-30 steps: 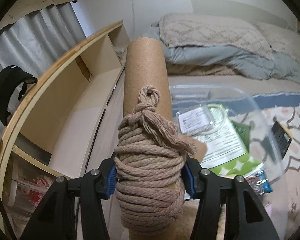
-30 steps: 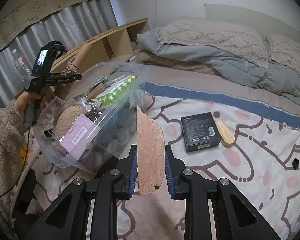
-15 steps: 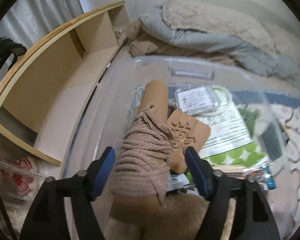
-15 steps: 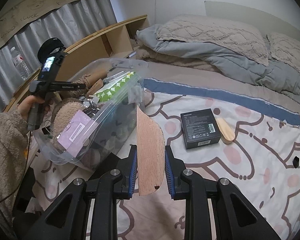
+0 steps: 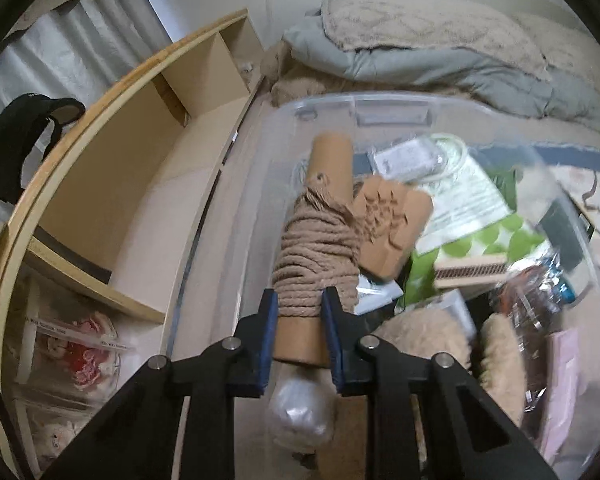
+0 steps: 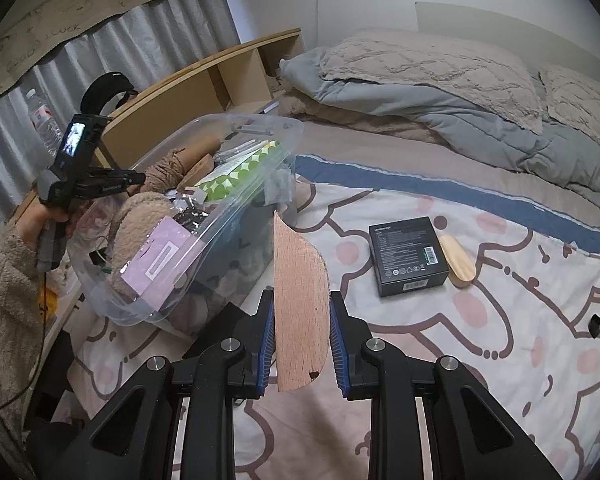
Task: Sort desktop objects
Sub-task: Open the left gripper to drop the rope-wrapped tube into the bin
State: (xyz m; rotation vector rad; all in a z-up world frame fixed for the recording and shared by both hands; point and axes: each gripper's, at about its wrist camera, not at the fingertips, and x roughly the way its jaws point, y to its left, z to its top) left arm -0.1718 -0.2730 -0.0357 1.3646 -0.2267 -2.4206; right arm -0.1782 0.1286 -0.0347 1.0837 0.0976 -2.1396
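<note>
My left gripper (image 5: 298,308) sits around the near end of a cardboard tube wound with beige rope (image 5: 320,248); the tube lies inside the clear plastic bin (image 5: 388,108), and I cannot tell whether the pads press it. The bin (image 6: 256,124) and left gripper (image 6: 138,178) also show in the right wrist view. My right gripper (image 6: 302,320) is shut on a thin wooden board (image 6: 298,292), held on edge above the bedspread to the right of the bin.
The bin holds a green dotted packet (image 5: 472,236), a carved wooden piece (image 5: 392,228), fluffy slippers (image 5: 432,344) and other items. A black box (image 6: 408,256) and a wooden piece (image 6: 458,256) lie on the bedspread. A wooden shelf (image 5: 140,152) stands left; pillows lie behind.
My left gripper lowered the rope tube into the bin, opened wide half a second ago, then narrowed around the tube's end. My right gripper kept hold of the board, nearly still.
</note>
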